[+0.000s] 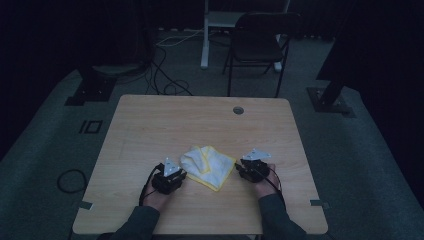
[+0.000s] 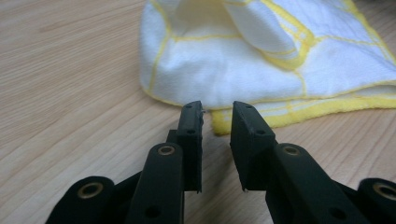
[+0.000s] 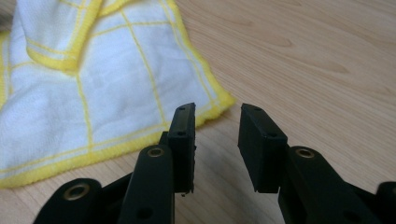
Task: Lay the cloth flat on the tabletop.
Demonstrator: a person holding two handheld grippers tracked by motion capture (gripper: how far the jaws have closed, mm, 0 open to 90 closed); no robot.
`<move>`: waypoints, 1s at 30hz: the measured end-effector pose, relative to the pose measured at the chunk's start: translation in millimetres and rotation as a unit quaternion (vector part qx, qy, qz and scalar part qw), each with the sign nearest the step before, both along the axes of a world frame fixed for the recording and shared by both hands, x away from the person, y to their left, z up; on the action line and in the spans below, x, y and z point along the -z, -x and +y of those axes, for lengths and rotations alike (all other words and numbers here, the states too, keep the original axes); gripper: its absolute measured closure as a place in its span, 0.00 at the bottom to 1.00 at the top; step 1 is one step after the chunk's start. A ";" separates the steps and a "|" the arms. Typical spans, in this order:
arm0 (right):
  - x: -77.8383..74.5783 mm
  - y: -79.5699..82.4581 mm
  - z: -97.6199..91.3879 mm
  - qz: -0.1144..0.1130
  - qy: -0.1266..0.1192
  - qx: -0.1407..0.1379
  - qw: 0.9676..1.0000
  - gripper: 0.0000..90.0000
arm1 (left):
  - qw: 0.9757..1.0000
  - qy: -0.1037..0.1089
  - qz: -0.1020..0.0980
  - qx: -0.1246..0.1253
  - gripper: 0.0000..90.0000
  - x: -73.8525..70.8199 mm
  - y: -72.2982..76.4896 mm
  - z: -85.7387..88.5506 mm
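A white cloth with yellow hems and grid lines [image 1: 210,165] lies crumpled and partly folded on the wooden table [image 1: 200,120], near its front middle. My left gripper [image 1: 183,174] rests at the cloth's left side. In the left gripper view, the left gripper [image 2: 217,109] stands open, its tips just short of the cloth's yellow hem [image 2: 289,114], nothing pressed between the pads. My right gripper [image 1: 239,170] sits at the cloth's right side. In the right gripper view, the right gripper [image 3: 217,112] is open, and the cloth's corner [image 3: 219,100] lies beside its left jaw tip, with bare wood in the gap.
A round cable hole [image 1: 238,110] sits in the table's far middle. Behind the table stand a dark folding chair [image 1: 260,40] and a white desk leg [image 1: 205,35]. Cables [image 1: 165,80] trail on the grey floor, and stand bases flank the table.
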State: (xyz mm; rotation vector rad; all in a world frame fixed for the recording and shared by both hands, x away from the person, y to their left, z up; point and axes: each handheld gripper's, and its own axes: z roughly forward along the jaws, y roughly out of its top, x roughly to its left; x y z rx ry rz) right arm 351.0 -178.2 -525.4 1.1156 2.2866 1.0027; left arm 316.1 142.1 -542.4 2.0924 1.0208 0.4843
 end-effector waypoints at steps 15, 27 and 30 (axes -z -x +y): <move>1.6 -11.8 21.2 -0.004 0.000 -0.013 1.000 0.84 | 1.000 -0.006 0.004 0.011 0.86 1.7 -2.5 -8.6; 2.3 -34.8 42.6 -0.009 0.005 -0.017 1.000 0.78 | 1.000 -0.004 0.002 0.015 0.83 1.0 -1.2 -9.7; 6.2 -41.5 46.4 -0.005 0.008 -0.017 1.000 0.76 | 1.000 -0.011 0.000 0.015 0.84 1.7 -0.8 -11.1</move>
